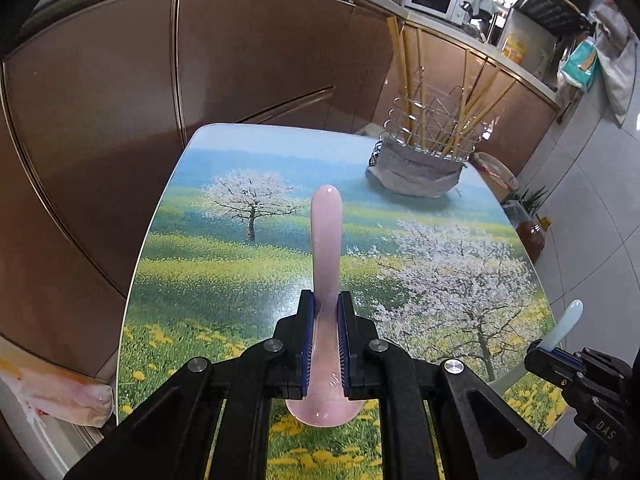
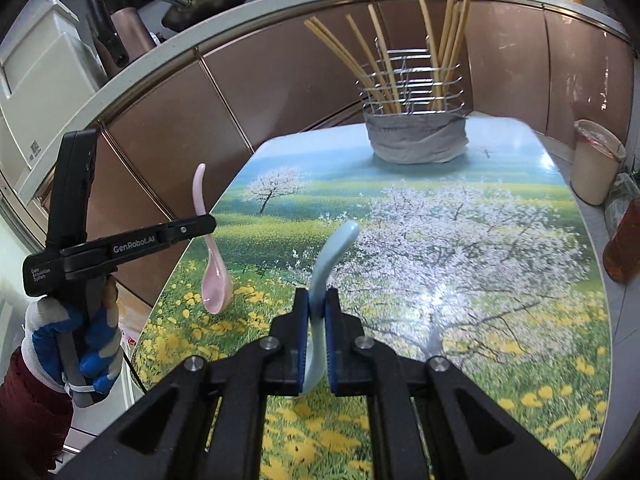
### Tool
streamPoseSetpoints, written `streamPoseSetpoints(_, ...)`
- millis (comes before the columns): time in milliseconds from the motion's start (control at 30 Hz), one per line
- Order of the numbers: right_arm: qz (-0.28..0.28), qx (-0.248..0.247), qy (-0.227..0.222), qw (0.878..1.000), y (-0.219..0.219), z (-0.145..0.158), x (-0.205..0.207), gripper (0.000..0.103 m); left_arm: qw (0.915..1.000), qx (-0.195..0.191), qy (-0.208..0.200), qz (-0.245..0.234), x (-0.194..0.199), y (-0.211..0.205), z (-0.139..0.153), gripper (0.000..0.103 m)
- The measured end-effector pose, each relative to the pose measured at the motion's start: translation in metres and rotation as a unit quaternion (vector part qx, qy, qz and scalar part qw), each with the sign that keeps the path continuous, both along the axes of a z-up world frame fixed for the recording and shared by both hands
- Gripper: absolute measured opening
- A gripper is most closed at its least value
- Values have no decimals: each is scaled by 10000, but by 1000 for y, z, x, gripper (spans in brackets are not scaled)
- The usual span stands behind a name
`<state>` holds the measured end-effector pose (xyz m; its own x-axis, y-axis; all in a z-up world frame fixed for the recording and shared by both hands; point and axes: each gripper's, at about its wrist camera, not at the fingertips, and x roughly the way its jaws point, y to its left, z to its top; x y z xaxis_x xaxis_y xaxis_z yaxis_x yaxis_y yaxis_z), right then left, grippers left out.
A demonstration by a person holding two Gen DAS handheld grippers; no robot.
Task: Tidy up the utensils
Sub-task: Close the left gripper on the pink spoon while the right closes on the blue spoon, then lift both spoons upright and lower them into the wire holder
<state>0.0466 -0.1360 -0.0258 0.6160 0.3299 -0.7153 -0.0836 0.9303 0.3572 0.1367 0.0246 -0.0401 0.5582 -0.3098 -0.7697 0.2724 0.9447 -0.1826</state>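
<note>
Both our grippers, left [image 1: 325,320] and right [image 2: 317,312], clamp the pink spoon [image 1: 326,240] and blue spoon [image 2: 330,256]; we carry them level, probably handle-first, toward the wire holder [image 2: 416,92].

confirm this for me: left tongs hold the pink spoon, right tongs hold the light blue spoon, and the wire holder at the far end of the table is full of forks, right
One thing is wrong: the wire holder holds chopsticks, not forks, as the right wrist view shows plainly. The rest stands: the left tongs grip the pink spoon, the right tongs grip the light blue spoon, and the holder sits at the far end of the table.
</note>
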Motion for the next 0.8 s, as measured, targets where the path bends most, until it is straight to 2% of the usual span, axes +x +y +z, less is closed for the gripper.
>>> streamPoseSetpoints(233,-204,-85,-215,9995,-15,18,-20,7,9995,-39,-295,-112,-21,-3,26,11)
streamPoseSetpoints(433,-336,-250,-429,9982,-30,42,-21,7,9982,-169,-517,-245,-26,-10,55,11)
streamPoseSetpoints(800,-470,-615,-1048,9915,-58,110,18,7,9935,-530,-893,-476,12,-36,119,11)
